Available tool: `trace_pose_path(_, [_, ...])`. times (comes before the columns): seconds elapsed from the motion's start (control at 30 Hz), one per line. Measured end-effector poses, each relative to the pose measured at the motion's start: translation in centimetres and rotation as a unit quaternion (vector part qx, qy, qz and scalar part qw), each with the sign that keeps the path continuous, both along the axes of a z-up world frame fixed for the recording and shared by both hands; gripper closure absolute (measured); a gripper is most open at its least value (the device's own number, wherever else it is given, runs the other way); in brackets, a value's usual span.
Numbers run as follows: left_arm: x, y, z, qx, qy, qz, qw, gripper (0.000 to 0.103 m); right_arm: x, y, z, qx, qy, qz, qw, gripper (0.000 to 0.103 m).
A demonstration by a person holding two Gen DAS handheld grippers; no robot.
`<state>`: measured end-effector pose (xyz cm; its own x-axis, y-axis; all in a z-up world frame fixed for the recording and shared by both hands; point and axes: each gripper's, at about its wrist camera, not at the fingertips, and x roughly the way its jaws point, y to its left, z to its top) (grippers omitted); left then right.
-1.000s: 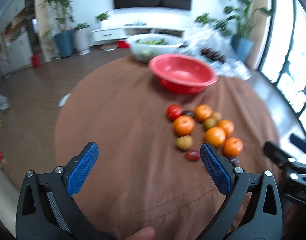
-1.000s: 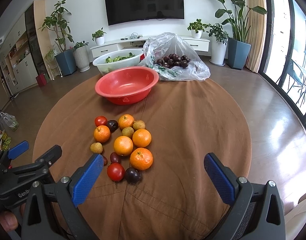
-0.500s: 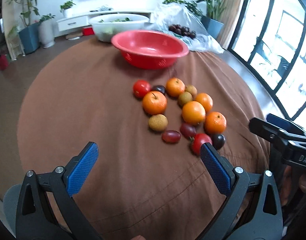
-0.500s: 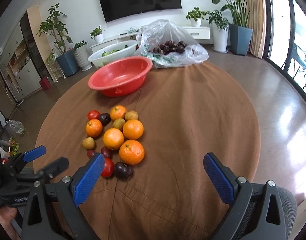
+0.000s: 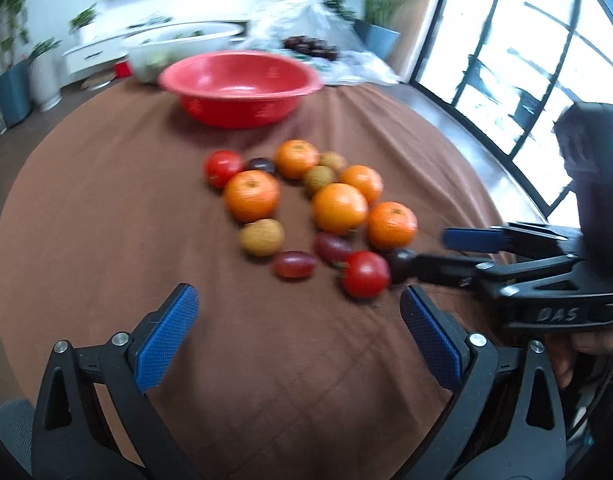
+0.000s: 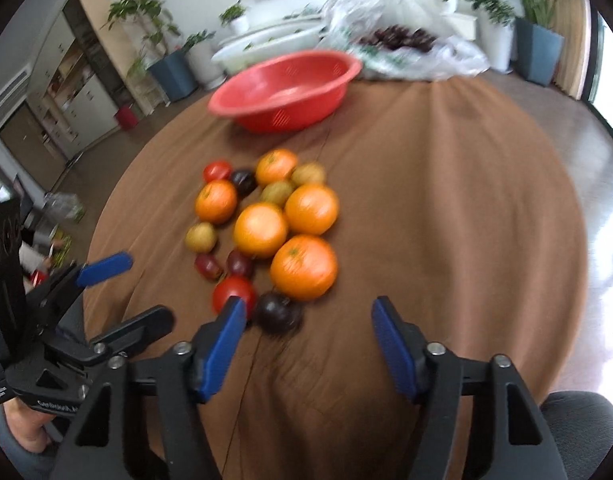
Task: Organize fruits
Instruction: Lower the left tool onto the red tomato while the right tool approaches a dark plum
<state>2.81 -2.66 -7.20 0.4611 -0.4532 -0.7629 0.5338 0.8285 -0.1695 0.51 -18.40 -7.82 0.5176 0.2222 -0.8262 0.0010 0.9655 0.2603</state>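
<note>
**Both grippers low over the fruit cluster, nothing gripped**

The right gripper (image 6: 304, 344) had its blue fingers (image 6: 222, 346) closing, with only bare brown cloth between them; no fruit was pinched. A dark plum (image 6: 277, 312) lay just ahead of the gap, towards the left finger, and a red tomato (image 6: 233, 294) sat right behind that finger's tip, partly hidden by it. In the left wrist view one finger of this gripper seemed to reach the plum, though blur made contact hard to judge.

The left gripper (image 5: 298, 320) stood wide, its fingers (image 5: 166, 338) easing inward slightly and empty. The same tomato (image 5: 364, 274) lay just beyond its right fingertip, and a reddish grape tomato (image 5: 294, 264) lay a little past the middle of the gap.

Further out, the oranges (image 6: 304, 267), small tan fruits and another tomato formed a close cluster on the worktop (image 6: 446, 200). Beyond them stood the red bowl (image 6: 284, 90), well apart from the cluster, and behind it a clear plastic bag (image 6: 406, 46) of dark fruit and a white bowl.
</note>
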Motion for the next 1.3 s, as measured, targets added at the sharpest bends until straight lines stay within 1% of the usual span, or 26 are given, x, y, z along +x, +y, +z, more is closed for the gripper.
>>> trace_pose_path(0.03, [-0.1, -0.5, 0.0, 0.001, -0.003, -0.014, 0.9999, 0.012, -0.1, 0.0, 0.0, 0.001, 0.003, 0.004, 1.000, 0.040])
trace_pose_path(0.1, [-0.3, -1.4, 0.0, 0.008, -0.008, -0.035, 0.9993, 0.019, -0.4, -0.5, -0.2, 0.013, 0.006, 0.000, 1.000, 0.040])
trace_pose_path(0.13, [-0.3, -1.9, 0.0, 0.012, -0.010, -0.044, 0.9989, 0.026, -0.6, -0.9, -0.2, 0.019, 0.008, -0.006, 1.000, 0.040])
trace_pose_path(0.17, [-0.3, -2.3, -0.1, 0.014, -0.010, -0.054, 0.9984, 0.031, -0.7, -1.4, -0.2, 0.024, 0.011, -0.014, 1.000, 0.040])
trace_pose_path(0.2, [-0.1, -2.6, -0.2, 0.017, -0.008, -0.062, 0.9979, 0.040, -0.8, -1.9, -0.2, 0.030, 0.013, -0.023, 0.999, 0.040])
trace_pose_path(0.23, [0.0, -3.0, -0.4, 0.020, -0.007, -0.068, 0.9974, 0.047, -0.9, -2.3, -0.2, 0.035, 0.014, -0.029, 0.999, 0.040])
trace_pose_path(0.27, [0.0, -3.3, -0.5, 0.024, -0.006, -0.075, 0.9969, 0.050, -1.0, -2.7, -0.1, 0.038, 0.013, -0.035, 0.999, 0.040])
trace_pose_path(0.33, [0.1, -3.8, -0.8, 0.031, -0.002, -0.087, 0.9958, 0.060, -1.1, -2.9, 0.0, 0.038, 0.011, -0.039, 0.998, 0.040])
trace_pose_path(0.57, [0.0, -5.6, -1.4, 0.044, 0.006, -0.118, 0.9920, 0.061, -1.0, -3.2, -0.3, 0.057, 0.012, -0.040, 0.998, 0.040])
trace_pose_path(0.67, [0.1, -6.2, -1.5, 0.048, 0.005, -0.118, 0.9918, 0.061, -1.1, -3.4, -0.4, 0.062, 0.010, -0.041, 0.997, 0.040])
trace_pose_path(0.87, [0.8, -6.3, -1.5, 0.043, 0.008, -0.115, 0.9924, 0.061, -1.1, -3.7, -0.5, 0.067, 0.008, -0.044, 0.997, 0.040])
trace_pose_path(0.97, [0.8, -6.2, -1.6, 0.043, 0.006, -0.112, 0.9927, 0.065, -1.1, -3.8, -0.7, 0.070, 0.009, -0.045, 0.996, 0.040])
trace_pose_path(1.07, [1.2, -6.0, -1.8, 0.039, 0.009, -0.110, 0.9931, 0.065, -1.1, -3.8, -0.8, 0.070, 0.009, -0.045, 0.996, 0.040])
trace_pose_path(1.23, [1.3, -6.0, -1.9, 0.039, 0.004, -0.107, 0.9935, 0.072, -1.0, -3.7, -1.0, 0.068, 0.011, -0.044, 0.997, 0.040])
trace_pose_path(1.3, [1.3, -5.8, -1.9, 0.033, 0.006, -0.104, 0.9940, 0.073, -1.0, -3.6, -1.0, 0.066, 0.011, -0.044, 0.997, 0.040])
